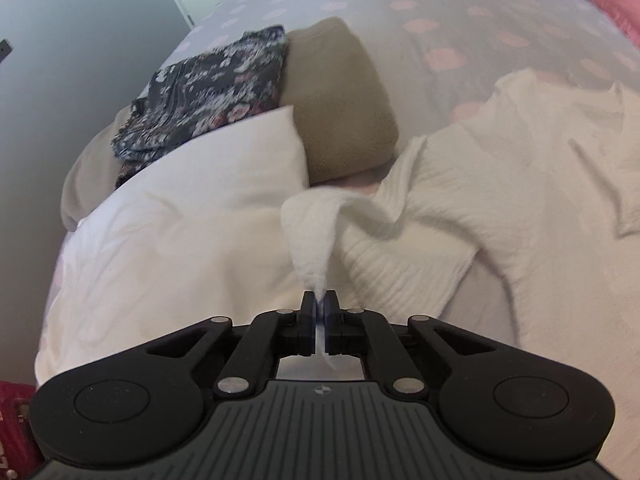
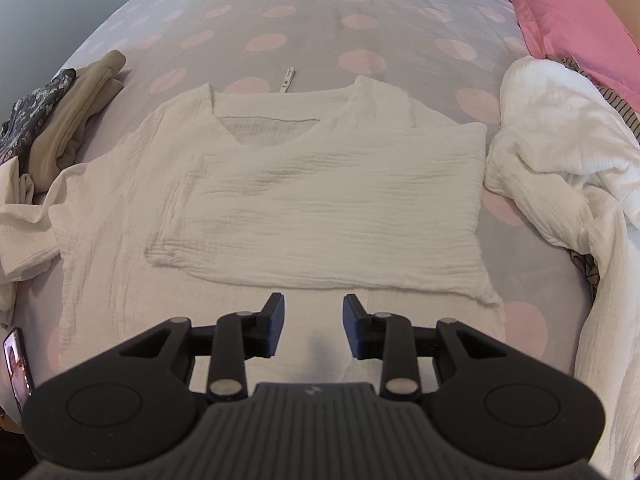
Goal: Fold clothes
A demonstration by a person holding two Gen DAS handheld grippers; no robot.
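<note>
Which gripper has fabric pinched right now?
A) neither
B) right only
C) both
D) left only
D: in the left wrist view the left gripper is closed on a bunched bit of the white shirt, while in the right wrist view the right gripper hangs open above the shirt with nothing between its pads.

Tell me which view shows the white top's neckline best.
The right wrist view: the white top lies spread flat, its V neckline fully visible. The left wrist view shows only its side, a corner pinched in the left tool.
</note>
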